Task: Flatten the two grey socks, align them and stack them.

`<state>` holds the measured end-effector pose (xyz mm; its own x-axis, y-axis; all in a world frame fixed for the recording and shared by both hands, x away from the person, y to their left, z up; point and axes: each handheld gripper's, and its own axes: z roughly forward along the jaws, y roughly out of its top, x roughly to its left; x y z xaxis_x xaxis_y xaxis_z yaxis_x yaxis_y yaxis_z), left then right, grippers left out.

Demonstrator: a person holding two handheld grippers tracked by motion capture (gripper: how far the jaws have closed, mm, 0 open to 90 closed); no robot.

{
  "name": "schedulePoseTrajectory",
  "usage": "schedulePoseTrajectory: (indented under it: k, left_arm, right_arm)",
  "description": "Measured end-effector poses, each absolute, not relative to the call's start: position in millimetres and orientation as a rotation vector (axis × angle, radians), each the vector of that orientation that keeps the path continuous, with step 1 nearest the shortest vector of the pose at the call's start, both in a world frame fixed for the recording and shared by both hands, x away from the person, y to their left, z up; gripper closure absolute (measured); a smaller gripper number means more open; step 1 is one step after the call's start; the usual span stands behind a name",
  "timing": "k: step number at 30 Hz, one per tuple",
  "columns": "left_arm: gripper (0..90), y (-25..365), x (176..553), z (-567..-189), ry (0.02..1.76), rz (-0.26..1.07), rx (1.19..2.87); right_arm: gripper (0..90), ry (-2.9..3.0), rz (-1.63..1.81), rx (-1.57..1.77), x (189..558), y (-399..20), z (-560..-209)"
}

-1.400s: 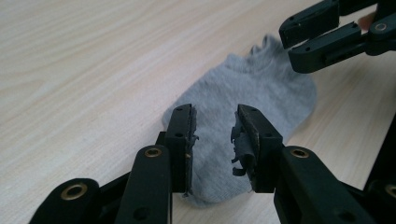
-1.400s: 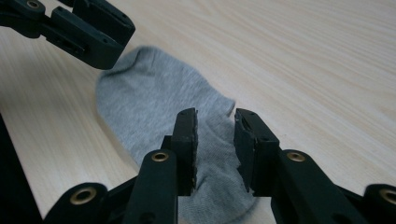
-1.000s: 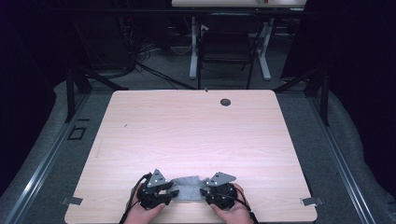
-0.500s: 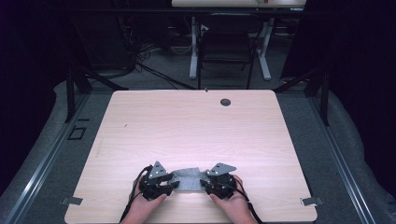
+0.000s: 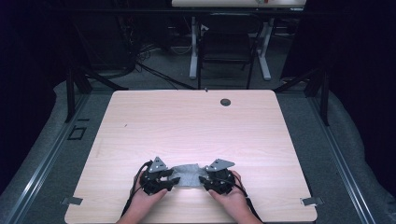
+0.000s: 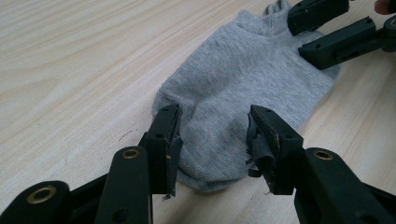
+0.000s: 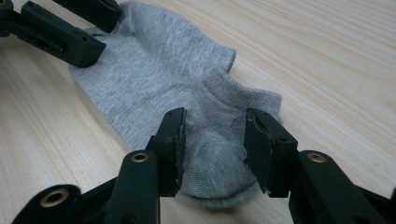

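A short grey sock (image 5: 187,173) lies flat near the front edge of the wooden table (image 5: 196,121). My left gripper (image 5: 172,181) is at its left end and my right gripper (image 5: 204,180) at its right end, each held in a hand. In the left gripper view the sock (image 6: 243,79) has one rounded end between the open jaws of the left gripper (image 6: 212,128), and the pads do not press it. The right gripper (image 7: 212,128) straddles the other end of the sock (image 7: 163,70) in the same way. Both sets of jaws have just been opening.
A round dark grommet (image 5: 225,101) sits in the table's far right part. Grey tape tabs (image 5: 312,201) mark the front corners. Beyond the far edge stand a dark chair (image 5: 226,51) and white desk legs (image 5: 192,51) on the floor.
Both grippers have slid a little away from the front edge and closer together. Their jaws stand wider than before, and the sock lies loose between them.
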<state>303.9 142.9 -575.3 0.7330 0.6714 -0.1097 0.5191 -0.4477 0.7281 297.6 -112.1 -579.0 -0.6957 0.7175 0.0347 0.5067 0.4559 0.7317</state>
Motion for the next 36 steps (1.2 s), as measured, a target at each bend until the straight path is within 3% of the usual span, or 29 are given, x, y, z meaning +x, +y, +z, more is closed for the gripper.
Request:
schedulePoseTrajectory:
  k: [10, 21, 36]
  left_arm:
    - [52.1, 143, 303, -568, 0.896, 0.258, 2.108]
    - [46.3, 150, 298, -537, 0.897, 0.302, 2.045]
    - [43.2, 196, 280, -521, 0.997, 0.365, 1.985]
  right_arm:
    - [53.4, 2.423, 1.101, 1.058, 296, -111, -575]
    - [50.1, 2.376, 1.155, 1.001, 292, -113, -545]
    - [46.2, 2.306, 1.15, 1.026, 275, -153, -524]
